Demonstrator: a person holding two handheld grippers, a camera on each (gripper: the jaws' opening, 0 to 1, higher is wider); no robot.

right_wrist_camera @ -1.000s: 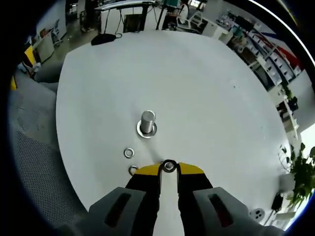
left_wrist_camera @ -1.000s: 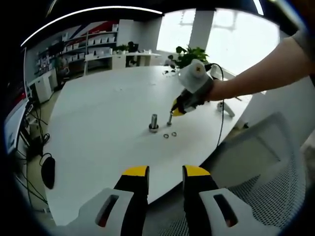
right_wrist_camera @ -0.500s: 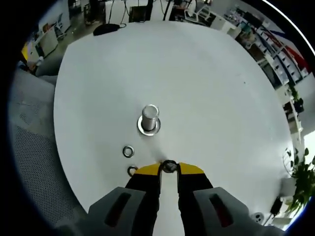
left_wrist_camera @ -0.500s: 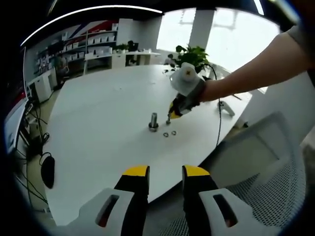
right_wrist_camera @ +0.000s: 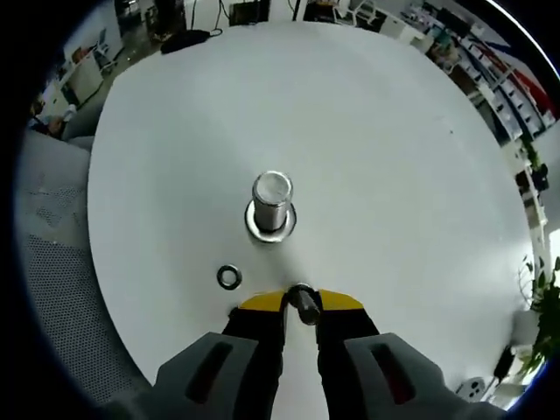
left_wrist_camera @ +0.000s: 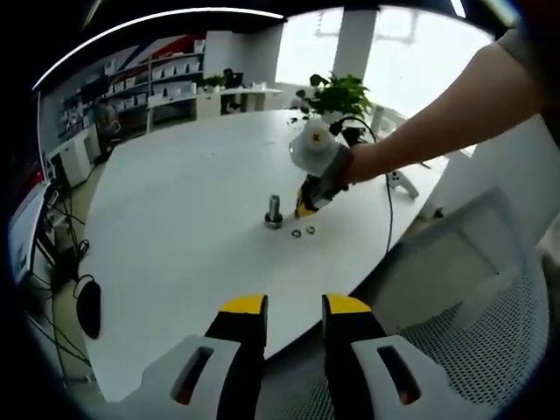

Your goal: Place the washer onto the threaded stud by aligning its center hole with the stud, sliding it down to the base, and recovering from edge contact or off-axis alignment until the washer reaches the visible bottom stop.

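where the white tabletop [right_wrist_camera: 394, 175] spreads round and broad under both views, a grey mesh chair [left_wrist_camera: 472, 289] stands at its near edge in the left gripper view. a person's bare forearm [left_wrist_camera: 437, 122] reaches in from the right of that view, holding the right tool [left_wrist_camera: 302, 208] tipped down just beside the stud. the left tool [left_wrist_camera: 293, 306] hangs back off the tabletop edge, above the gap before the chair, its yellow-tipped jaws parted with nothing between them.

in the right gripper view the right tool [right_wrist_camera: 300, 302] has its yellow-tipped jaws clenched on a washer [right_wrist_camera: 303, 304], held edge-on at the tips, near the stud but apart from it and not over it. the threaded stud [right_wrist_camera: 271, 203] stands upright on the tabletop, a little beyond the jaw tips, with a bright ring around its foot. a loose washer [right_wrist_camera: 229, 277] lies flat on the tabletop to the left of the jaws, between them and the stud's base. in the left gripper view two small washers [left_wrist_camera: 303, 231] lie side by side just before the stud [left_wrist_camera: 274, 210].
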